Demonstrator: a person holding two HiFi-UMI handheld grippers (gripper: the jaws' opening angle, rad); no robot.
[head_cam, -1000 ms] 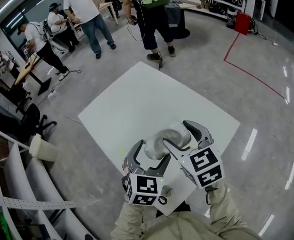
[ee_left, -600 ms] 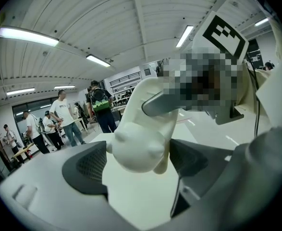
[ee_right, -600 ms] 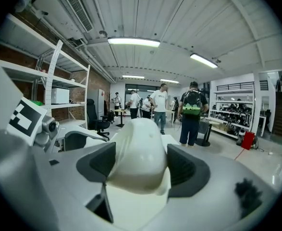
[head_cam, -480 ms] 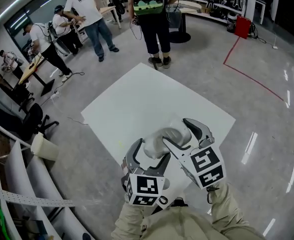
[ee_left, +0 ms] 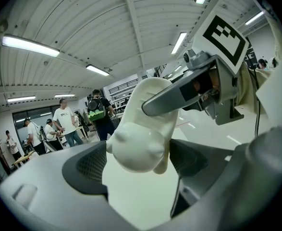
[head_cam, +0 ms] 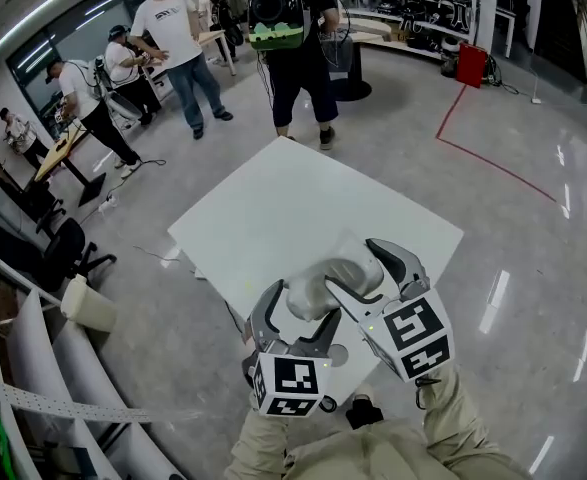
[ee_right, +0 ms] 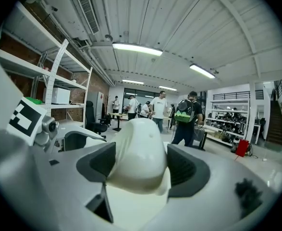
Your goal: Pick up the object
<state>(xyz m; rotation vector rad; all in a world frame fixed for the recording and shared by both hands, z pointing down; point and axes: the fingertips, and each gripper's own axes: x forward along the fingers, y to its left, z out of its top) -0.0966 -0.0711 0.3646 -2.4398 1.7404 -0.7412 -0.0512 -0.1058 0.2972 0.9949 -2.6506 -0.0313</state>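
Left claw [head_cam: 301,308] is clamping the lower, knobbly end of the white object [head_cam: 323,280]; in the left gripper view that end is sitting between the two dark pads [ee_left: 85,165] and filling the gap from one to the other

Right claw [head_cam: 365,270] is closing on the other, domed end; the right gripper view is showing the dome wedged between its jaws, touching both sides

The object is bridging from one claw to the other, just ahead of the marker cubes. It is hanging in the air above the near edge of the white table [head_cam: 273,208], which is lying well below both claws. The table top under the claws is looking bare

Handling, as a guess:
- smooth, rounded, matte skin with no flat faces, so it is likely wanting to squirt out of a pinch
- no dent is showing where the pads are pressing, so probably a stiff shell, not soft
- weight cannot be told; two claws are sharing it
- best hold is looking like the narrower waist behind each bulge, pads square across it, not on the crown of the dome

People [head_cam: 178,28] are standing far beyond the claws, past the table
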